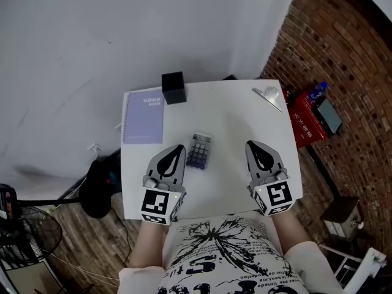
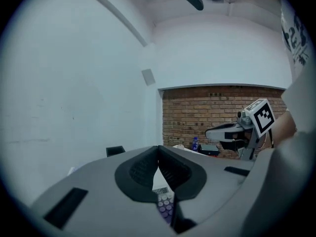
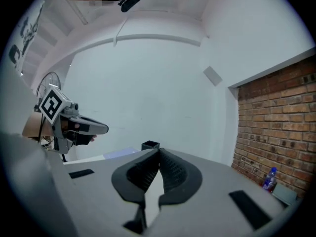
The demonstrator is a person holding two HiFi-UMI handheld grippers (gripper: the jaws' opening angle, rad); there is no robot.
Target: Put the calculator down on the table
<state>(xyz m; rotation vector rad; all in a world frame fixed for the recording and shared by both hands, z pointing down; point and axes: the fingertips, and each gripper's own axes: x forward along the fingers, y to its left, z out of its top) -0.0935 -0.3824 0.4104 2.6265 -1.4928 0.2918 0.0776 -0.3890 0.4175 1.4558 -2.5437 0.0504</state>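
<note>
Left gripper (image 1: pixel 176 150) had its jaws pressed together with nothing between them, held over the near part of the white table (image 1: pixel 233 185). The left gripper view showed the tips meeting, with only a strip of keypad visible below the gap. Right gripper (image 1: pixel 256 149) was likewise closed tip to tip and empty, about level with its partner on the other side. Between the two, near their tips, the calculator (image 1: pixel 199 150) lay flat on the tabletop, keys up, touched by neither tool. Farther back sat a lilac notebook (image 1: pixel 144 116) at the left edge and a black box (image 1: pixel 174 87) at the far edge, both well apart from it. Judging by this, the putting down looked done: the calculator rested free on the table, and nothing seemed left but to draw the grippers away.
</note>
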